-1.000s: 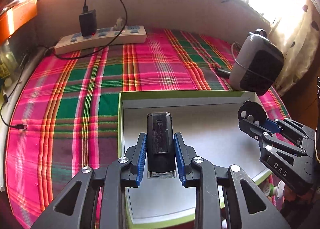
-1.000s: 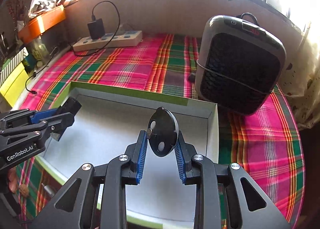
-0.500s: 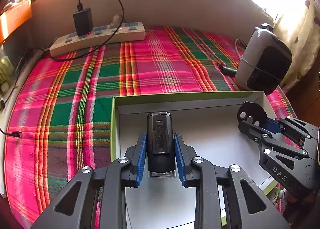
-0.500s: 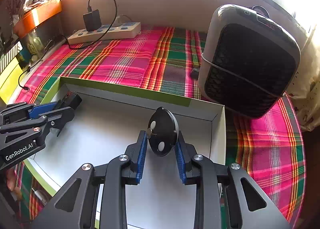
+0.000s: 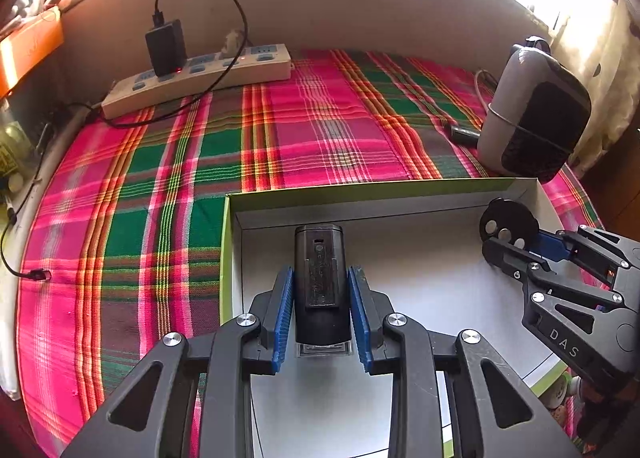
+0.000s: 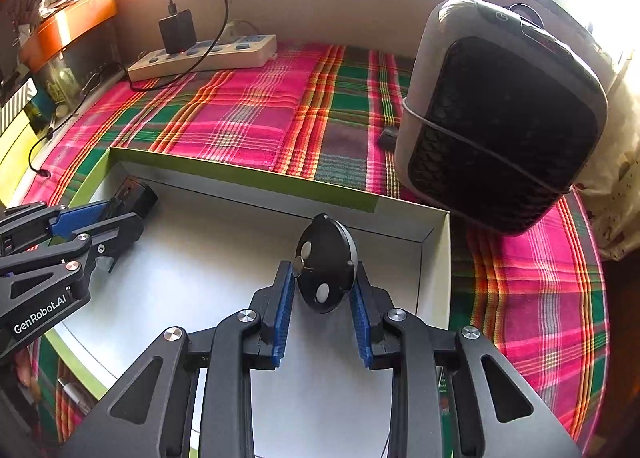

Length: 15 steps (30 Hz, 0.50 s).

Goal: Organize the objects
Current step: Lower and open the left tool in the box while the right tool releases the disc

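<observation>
My left gripper (image 5: 320,278) is shut on a black rectangular block (image 5: 320,270), held over the left part of a shallow white box with a green rim (image 5: 360,190). In the right wrist view that gripper (image 6: 120,206) enters from the left with the block (image 6: 138,194) near the box's far left corner. Shut on a black round disc with pale spots (image 6: 326,262) is my right gripper (image 6: 324,278), above the right half of the box (image 6: 248,178). From the left wrist view the disc (image 5: 508,224) and right gripper (image 5: 516,242) sit close to the box's far right corner.
The box lies on a pink and green plaid cloth (image 5: 160,198). A grey and black heater (image 6: 500,114) stands just right of it, with a small dark object (image 5: 464,134) beside its base. A power strip with a black charger (image 5: 192,74) lines the back wall.
Both views have shifted a little over the box, and the heater looks nearer in the right wrist view. Each gripper keeps its hold on its object.
</observation>
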{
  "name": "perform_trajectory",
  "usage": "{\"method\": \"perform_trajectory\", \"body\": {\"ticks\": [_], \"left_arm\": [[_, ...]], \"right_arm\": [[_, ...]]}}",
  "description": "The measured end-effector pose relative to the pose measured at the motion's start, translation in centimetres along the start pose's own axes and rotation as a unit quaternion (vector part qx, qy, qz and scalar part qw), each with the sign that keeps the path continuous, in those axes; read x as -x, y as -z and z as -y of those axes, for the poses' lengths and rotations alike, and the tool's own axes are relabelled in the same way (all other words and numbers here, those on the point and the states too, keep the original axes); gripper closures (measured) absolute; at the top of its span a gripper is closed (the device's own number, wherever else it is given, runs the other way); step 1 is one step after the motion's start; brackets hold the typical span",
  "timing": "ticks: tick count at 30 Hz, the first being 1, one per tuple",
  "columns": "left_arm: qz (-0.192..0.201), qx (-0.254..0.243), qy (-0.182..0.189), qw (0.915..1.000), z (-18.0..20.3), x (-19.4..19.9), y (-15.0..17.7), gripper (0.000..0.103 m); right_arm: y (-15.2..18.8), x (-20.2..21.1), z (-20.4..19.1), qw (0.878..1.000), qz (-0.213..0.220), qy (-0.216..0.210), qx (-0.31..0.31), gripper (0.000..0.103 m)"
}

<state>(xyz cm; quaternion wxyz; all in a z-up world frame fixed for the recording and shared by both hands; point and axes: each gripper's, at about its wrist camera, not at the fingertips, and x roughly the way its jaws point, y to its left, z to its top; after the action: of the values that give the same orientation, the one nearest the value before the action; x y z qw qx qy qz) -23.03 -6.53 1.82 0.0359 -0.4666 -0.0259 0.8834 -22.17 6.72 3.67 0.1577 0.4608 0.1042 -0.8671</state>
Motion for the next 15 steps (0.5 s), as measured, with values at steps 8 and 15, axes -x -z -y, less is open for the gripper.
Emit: {"method": "perform_trajectory", "body": {"ticks": [8,15], "left_arm": [[0.000,-0.002,0.000,1.0000,-0.18,-0.04,-0.03,0.077],[0.000,-0.003,0.000,1.0000,-0.08,-0.06,0.01,0.077]], "right_arm": [[0.04,0.02,-0.09,1.000,0.000,0.001,0.000,0.074],[-0.12,-0.06,0.07,1.000,-0.001,0.000,-0.003,0.069]]}}
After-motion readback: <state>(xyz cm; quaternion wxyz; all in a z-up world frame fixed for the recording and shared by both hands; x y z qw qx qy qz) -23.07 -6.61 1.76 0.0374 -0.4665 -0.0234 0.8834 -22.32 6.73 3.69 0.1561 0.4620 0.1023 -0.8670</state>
